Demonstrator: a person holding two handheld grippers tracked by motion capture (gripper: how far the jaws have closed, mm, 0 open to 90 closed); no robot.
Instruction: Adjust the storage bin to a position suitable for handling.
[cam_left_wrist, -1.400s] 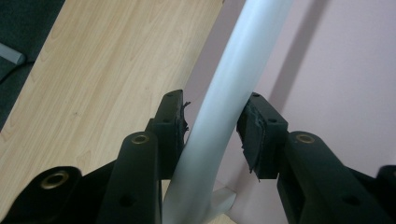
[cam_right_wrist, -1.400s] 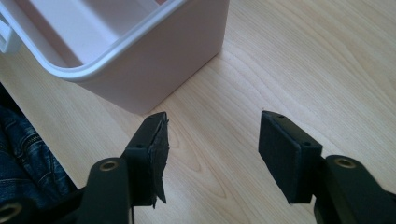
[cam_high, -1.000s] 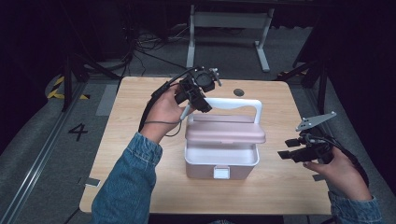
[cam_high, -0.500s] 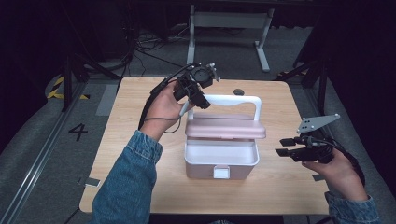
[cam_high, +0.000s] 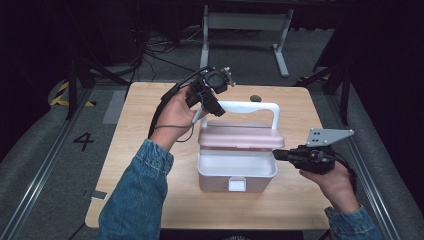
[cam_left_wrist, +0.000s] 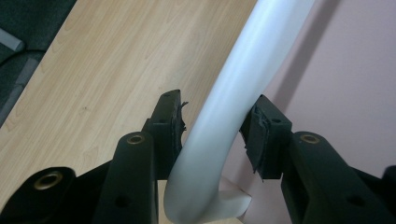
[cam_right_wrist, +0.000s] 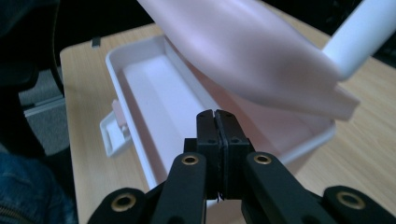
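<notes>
White box (cam_high: 236, 172), pink lid (cam_high: 240, 137) raised

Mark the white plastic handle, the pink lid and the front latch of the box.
white plastic handle (cam_high: 250, 106), high view, top bar.
pink lid (cam_high: 240, 136), high view, upper face.
front latch (cam_high: 237, 185), high view, white tab.

Sleeves: blue denim (cam_high: 135, 195), cuffed at both wrists
Jaws: black, brass-ringed screw holes, worn dark pads
Right gripper (cam_high: 280, 155): grey three-cornered plate on top
Left gripper (cam_high: 214, 107): black cable trailing

Box (cam_high: 237, 172) on table (cam_high: 135, 150), lid (cam_high: 241, 136) above.
</notes>
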